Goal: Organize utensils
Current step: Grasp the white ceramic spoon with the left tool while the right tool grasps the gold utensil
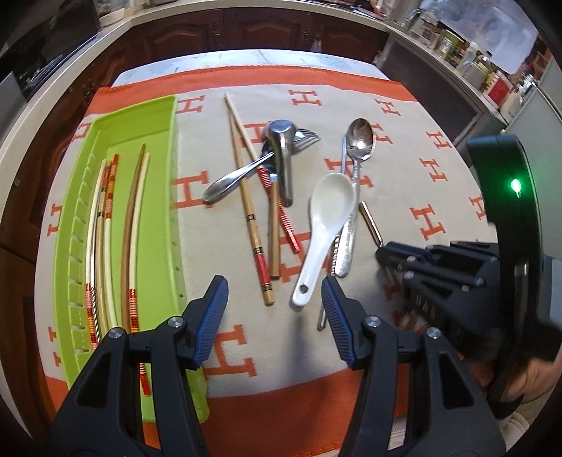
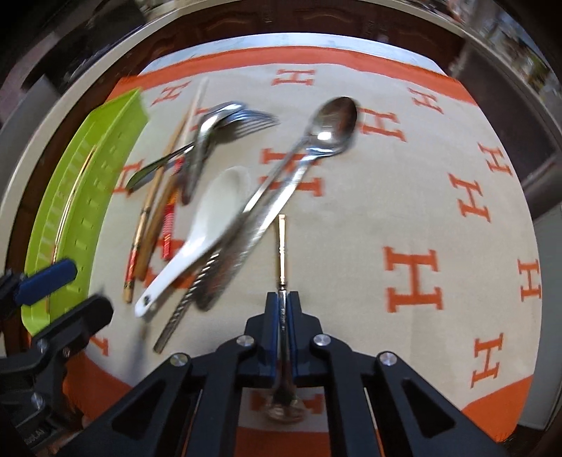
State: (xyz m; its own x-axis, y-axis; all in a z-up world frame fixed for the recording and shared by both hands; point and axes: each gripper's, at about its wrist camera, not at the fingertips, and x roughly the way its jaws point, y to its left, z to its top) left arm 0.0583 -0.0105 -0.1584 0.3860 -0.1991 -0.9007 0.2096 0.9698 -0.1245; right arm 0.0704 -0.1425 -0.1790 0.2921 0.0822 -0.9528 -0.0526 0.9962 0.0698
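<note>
Our right gripper (image 2: 281, 309) pinches a gold-handled spoon (image 2: 281, 242); our left gripper (image 1: 272, 302) hangs jaws spread above the orange-bordered cloth (image 1: 404, 168). Utensils clutter mid-surface; the green tray (image 1: 158, 197) holds chopsticks (image 1: 105, 218) left. Dark cabinets (image 1: 246, 31) beyond.

Black triangular-framed left tool (image 1: 274, 309) and right tool (image 2: 282, 309), blue ribbed pads (image 1: 210, 316), silver screws.

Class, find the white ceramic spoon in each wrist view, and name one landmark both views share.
Left wrist: white ceramic spoon lies centre, bowl away, handle toward the open left gripper.
Right wrist: white ceramic spoon lies left of centre, blurred.
Shared landmark: green tray at left.
</note>
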